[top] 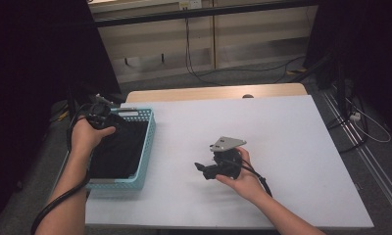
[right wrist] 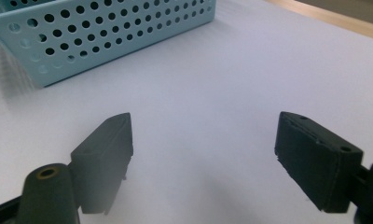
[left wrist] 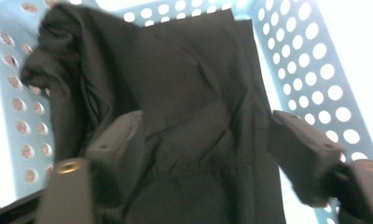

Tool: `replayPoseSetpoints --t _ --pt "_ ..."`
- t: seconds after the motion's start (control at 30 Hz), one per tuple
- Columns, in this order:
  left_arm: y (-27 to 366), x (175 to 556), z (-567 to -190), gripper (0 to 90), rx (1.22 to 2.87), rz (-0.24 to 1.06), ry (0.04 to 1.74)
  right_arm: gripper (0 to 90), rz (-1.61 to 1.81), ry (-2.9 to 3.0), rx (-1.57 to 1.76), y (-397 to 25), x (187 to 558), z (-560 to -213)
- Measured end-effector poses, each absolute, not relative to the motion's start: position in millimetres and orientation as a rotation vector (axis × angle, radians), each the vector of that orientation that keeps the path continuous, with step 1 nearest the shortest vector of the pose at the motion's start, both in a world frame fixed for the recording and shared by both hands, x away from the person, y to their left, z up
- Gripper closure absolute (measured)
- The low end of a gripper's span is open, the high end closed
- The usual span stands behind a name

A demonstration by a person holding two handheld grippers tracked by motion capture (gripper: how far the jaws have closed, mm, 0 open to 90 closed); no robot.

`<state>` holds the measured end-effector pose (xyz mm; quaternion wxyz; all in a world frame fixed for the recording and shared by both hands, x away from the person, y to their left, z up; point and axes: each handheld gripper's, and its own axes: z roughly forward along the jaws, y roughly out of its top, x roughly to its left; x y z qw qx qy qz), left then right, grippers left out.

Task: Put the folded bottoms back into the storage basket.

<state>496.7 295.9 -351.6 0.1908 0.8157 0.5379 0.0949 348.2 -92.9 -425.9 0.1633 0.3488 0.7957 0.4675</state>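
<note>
My left gripper [left wrist: 203, 144] hangs over the light blue basket [left wrist: 315, 70], jaws spread wide, grasping nothing. The black cloth [left wrist: 184, 93] lies inside the basket, right below and ahead of those jaws, apparently not pinched. My right gripper [right wrist: 203, 158] sits low over the white bench [right wrist: 212, 79], jaws also released, empty. The basket is ahead of it to its left, well apart.
</note>
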Motion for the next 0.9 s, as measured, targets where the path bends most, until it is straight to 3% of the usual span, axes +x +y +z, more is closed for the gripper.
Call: replayPoseSetpoints --t 0.07,0.17,0.33,0.73,0.9 --pt "297 493 -359 55.8 2.256 0.229 1.533 18.9 1.330 2.271 1.003 -99 345 -427" --pt "297 486 -372 73.6 2.302 0.203 1.523 18.9 1.333 2.261 1.013 -108 341 -430" --pt "299 481 -391 89.0 2.356 0.161 1.514 18.8 1.318 2.245 1.039 -124 338 -431" --pt "276 472 -413 90.0 2.386 -0.087 1.519 18.5 1.339 2.209 1.074 -136 332 -433" --pt "284 472 -403 87.0 2.358 0.000 1.496 18.5 1.351 2.193 1.072 -138 331 -431"
